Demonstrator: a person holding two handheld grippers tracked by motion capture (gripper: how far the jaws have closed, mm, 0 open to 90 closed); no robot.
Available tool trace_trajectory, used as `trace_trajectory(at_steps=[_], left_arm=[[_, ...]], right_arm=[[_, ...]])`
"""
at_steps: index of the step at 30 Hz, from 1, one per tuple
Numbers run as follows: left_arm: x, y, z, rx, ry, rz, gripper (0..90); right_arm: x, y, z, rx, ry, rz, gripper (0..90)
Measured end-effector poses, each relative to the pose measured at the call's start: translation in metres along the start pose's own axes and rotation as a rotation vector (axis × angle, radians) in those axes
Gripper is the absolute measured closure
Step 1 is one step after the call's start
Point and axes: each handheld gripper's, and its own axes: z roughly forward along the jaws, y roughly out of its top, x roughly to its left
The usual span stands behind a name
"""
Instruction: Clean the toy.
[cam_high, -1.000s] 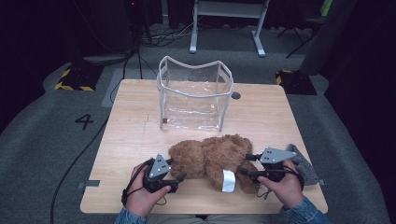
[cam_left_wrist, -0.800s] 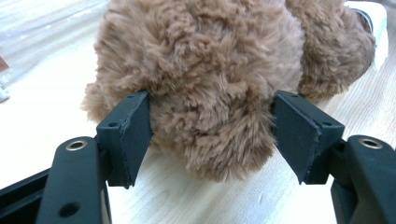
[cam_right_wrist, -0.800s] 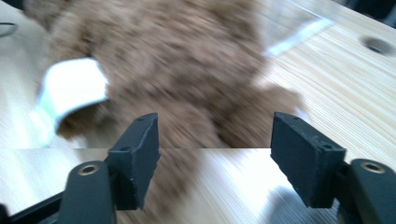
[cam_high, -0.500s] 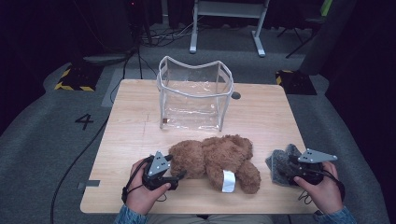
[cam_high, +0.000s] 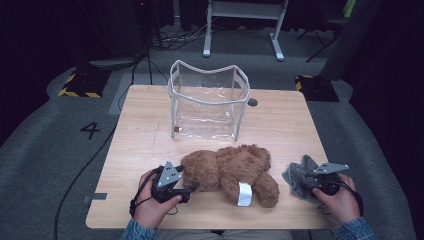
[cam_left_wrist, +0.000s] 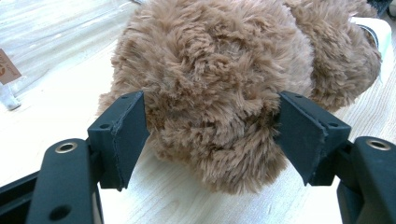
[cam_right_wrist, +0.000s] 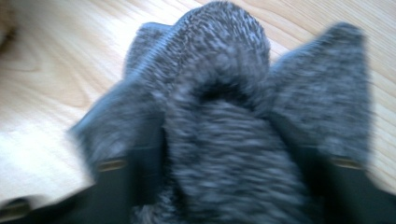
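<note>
- The brown teddy bear (cam_high: 231, 172) lies on its side on the near half of the wooden table (cam_high: 285, 125), just in front of the clear plastic bag (cam_high: 209, 106), which stands upright with its mouth open — ready, it seems, to take the soft things.
- The left gripper (cam_high: 191, 187) sits at the bear's left end. In the left gripper view its jaws stand wide on either side of the bear's furry head (cam_left_wrist: 219, 107), the pads against the fur, so it appears to hold the toy steady.
- The right gripper (cam_high: 306, 181) is to the right of the bear, apart from it, at a grey knitted cloth (cam_high: 298, 175). Its jaws have just been closing, and the right gripper view — blurred — shows the grey knit (cam_right_wrist: 224, 130) bunched up between them, so it looks gripped.
- The table is pale wood grain. Beyond it lie grey carpet with a painted "4" (cam_high: 90, 130), cables and a dim room.
</note>
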Motion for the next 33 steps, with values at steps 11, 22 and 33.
trace_trajectory(at_steps=[11, 22, 33], left_arm=[[0.0, -0.004, -0.005, 0.006, 0.021, -0.007, 27.9], [0.0, -0.006, -0.012, -0.002, 0.041, -0.006, 28.1], [-0.005, 0.002, -0.008, -0.047, 0.005, 0.033, 28.7]], right_arm=[[0.022, 0.032, -0.028, -0.213, 0.101, -0.043, 72.6], [0.089, 0.108, -0.071, -0.405, 0.22, -0.25, 71.9], [0.164, 0.17, -0.042, -0.426, 0.37, -0.449, 71.2]])
